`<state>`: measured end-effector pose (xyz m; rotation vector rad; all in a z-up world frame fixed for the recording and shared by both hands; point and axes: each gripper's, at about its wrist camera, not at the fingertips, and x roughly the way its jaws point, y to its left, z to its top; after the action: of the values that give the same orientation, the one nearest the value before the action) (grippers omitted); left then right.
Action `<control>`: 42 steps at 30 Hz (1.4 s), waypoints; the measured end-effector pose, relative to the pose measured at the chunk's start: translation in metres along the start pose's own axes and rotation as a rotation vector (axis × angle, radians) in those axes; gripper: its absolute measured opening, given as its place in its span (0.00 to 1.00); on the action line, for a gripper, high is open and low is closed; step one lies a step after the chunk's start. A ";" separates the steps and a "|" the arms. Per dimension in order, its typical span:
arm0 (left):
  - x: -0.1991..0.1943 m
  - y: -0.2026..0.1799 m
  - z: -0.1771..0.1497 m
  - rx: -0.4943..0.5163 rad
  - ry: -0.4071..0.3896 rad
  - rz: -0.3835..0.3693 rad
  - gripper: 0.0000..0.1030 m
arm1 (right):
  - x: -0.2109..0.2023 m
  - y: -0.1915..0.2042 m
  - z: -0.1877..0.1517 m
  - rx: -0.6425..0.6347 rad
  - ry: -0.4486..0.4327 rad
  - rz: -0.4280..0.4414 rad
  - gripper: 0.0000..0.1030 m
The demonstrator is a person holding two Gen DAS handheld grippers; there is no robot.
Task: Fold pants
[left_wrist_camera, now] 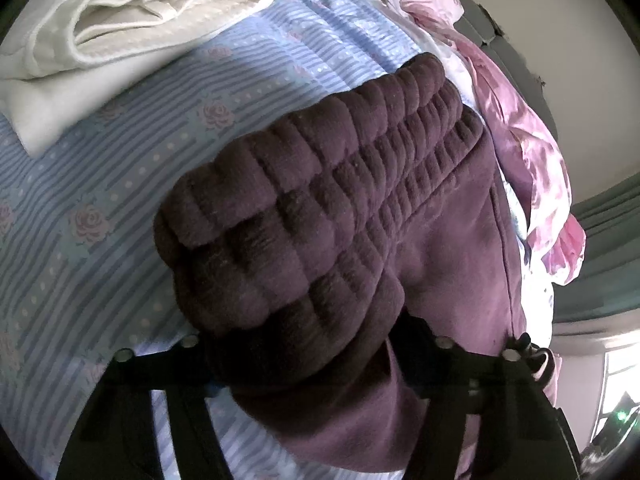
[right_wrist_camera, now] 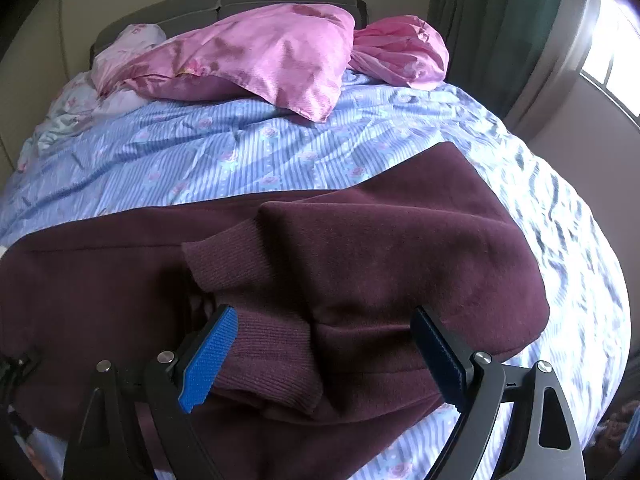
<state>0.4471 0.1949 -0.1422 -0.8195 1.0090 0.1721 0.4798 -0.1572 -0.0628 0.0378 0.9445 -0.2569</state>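
Pants point(right_wrist_camera: 360, 248) lie crosswise, cuffs nearest the open right hand-held gripper point(right_wrist_camera: 324, 360); left hand-held gripper point(left_wrist_camera: 316, 356) clamps waistband.

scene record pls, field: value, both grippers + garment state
garment: maroon pants, partly folded on the bed
waistband: elastic waistband bunched between the left gripper's fingers
left gripper: shut on the waistband
right gripper: open, blue-padded fingers either side of the ribbed cuff
surface: blue striped floral bedsheet
other items: pink satin pillows at the headboard; folded cream blanket
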 end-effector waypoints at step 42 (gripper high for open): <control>-0.074 -0.099 -0.006 0.178 -0.050 -0.145 0.31 | 0.057 0.022 0.010 -0.078 0.055 0.005 0.74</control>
<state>0.4511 0.1389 -0.0318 -0.7187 0.9002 -0.0216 0.5246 -0.1492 -0.1042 -0.0250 1.0087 -0.2150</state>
